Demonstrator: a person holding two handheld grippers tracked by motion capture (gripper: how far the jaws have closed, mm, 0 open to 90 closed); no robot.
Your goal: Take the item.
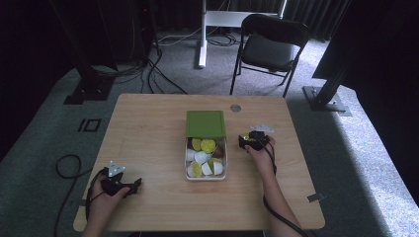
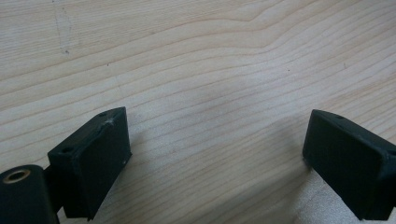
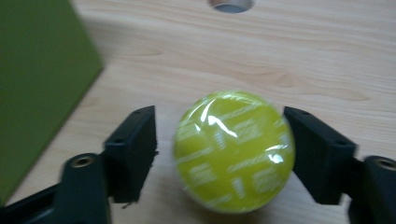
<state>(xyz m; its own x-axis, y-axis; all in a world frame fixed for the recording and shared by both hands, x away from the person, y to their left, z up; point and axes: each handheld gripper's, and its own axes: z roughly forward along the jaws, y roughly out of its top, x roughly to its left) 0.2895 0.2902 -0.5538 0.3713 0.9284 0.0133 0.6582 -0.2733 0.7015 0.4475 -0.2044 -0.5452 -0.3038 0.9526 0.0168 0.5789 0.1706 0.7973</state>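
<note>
Capsule [image 3: 234,150], yellow-green and foil-topped, sitting on the desk [image 3: 299,60] between the jaws of the right hand-held gripper [image 3: 219,154]. Jaws part open: a clear gap on its left side, the other pad close to or just brushing the rim, so not gripped. Probably set down here on purpose, outside the box, to sort it from the rest. Just to that hand-held gripper's left, green lid [image 3: 37,79], propped at the far end of the clear box [image 1: 206,176], presumably left there to keep the box open for reaching in. More capsules [image 1: 205,157] in the box, white and yellow-green, one brown. Ahead of the capsule, a round hole [image 3: 231,4] in the desk. Well apart, the left hand-held gripper [image 2: 215,163], jaws wide, nothing between them but bare wood, apparently idle near the front edge.
</note>
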